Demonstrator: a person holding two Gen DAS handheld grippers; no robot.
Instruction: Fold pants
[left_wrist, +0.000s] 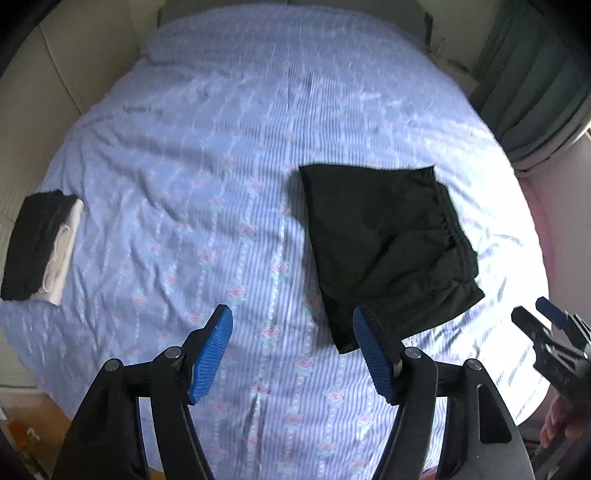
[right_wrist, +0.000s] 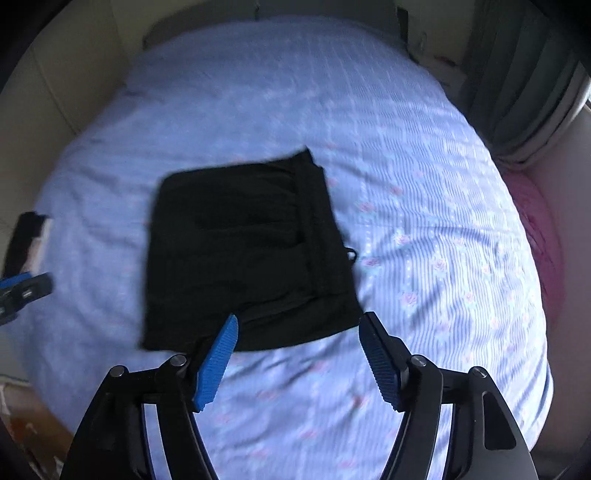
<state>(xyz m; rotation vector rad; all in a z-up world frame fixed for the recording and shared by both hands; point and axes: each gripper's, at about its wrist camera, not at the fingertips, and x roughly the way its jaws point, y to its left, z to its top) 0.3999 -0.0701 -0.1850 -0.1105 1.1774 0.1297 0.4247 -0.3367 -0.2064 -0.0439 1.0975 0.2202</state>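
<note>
Both grippers, left gripper (left_wrist: 291, 354) and right gripper (right_wrist: 297, 360), hang above the bed (left_wrist: 221, 155) with jaws open and empty, while the black pants (right_wrist: 243, 254) lie in a compact folded rectangle on the sheet, so the folding looks essentially finished.

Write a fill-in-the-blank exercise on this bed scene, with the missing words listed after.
1. The folded black fabric pants lie on a striped light blue bedsheet printed with pink ____.
2. Both the left tool and the right tool hold ____.
3. At the bed's left edge, a folded black cloth lies on a folded ____ one.
4. Each tool's finger pads are coloured ____.

Missing words: roses; nothing; white; blue
</note>
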